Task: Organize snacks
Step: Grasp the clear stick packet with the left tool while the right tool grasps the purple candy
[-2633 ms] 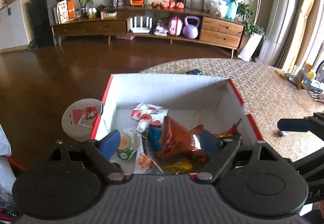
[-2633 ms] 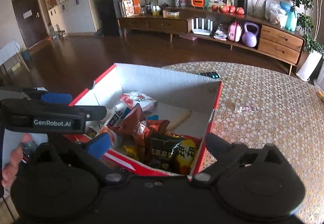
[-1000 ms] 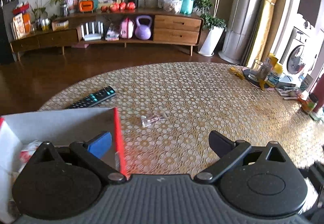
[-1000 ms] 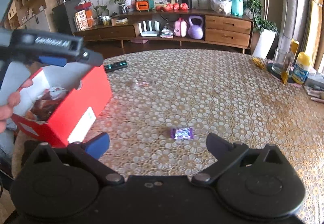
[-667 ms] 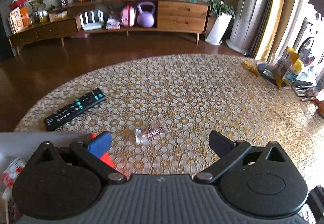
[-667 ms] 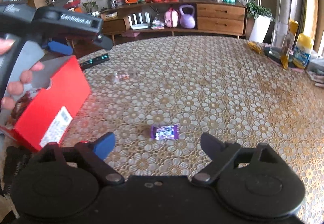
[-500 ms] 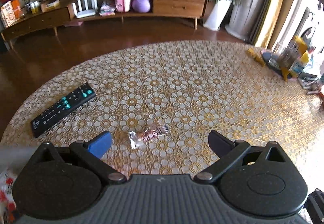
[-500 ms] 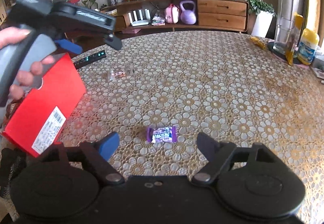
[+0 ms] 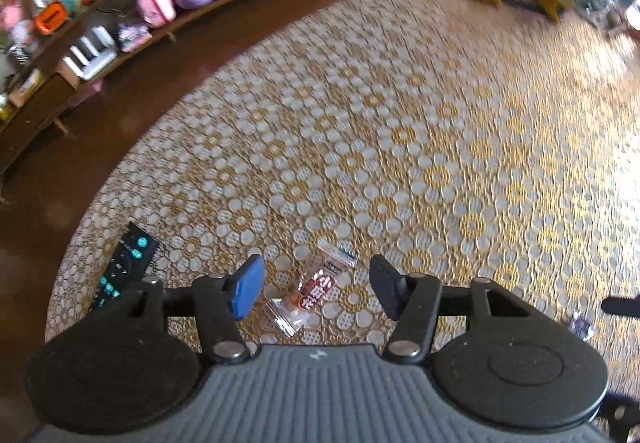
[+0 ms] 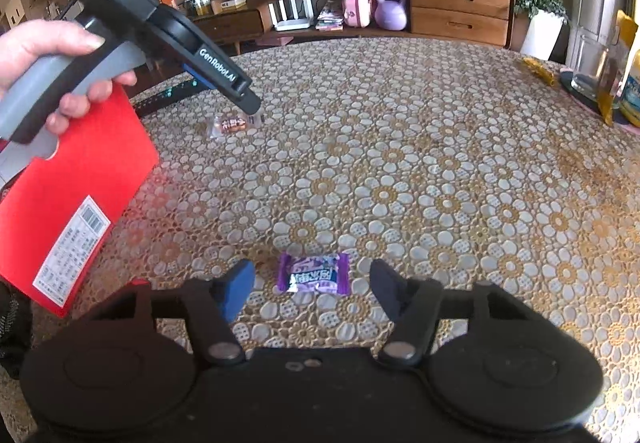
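A clear-wrapped red and white candy (image 9: 316,291) lies on the floral tablecloth between the open fingers of my left gripper (image 9: 316,289), which hangs just above it. The same candy (image 10: 230,125) shows in the right wrist view under the left gripper's tip (image 10: 250,105). A purple-wrapped candy (image 10: 314,275) lies between the open fingers of my right gripper (image 10: 314,289). Its edge (image 9: 580,323) shows at the right of the left wrist view. The red snack box (image 10: 76,199) stands at the table's left edge.
A black remote (image 9: 124,267) lies left of the left gripper, near the table edge. A glass (image 10: 586,73) and yellow packets (image 10: 622,75) stand at the far right of the table. A wooden sideboard (image 10: 360,15) stands beyond the table.
Both grippers left the snack box and moved right over the table. The left one dropped over the clear-wrapped candy, the right one closed in on the purple candy. Both jaw gaps narrowed.
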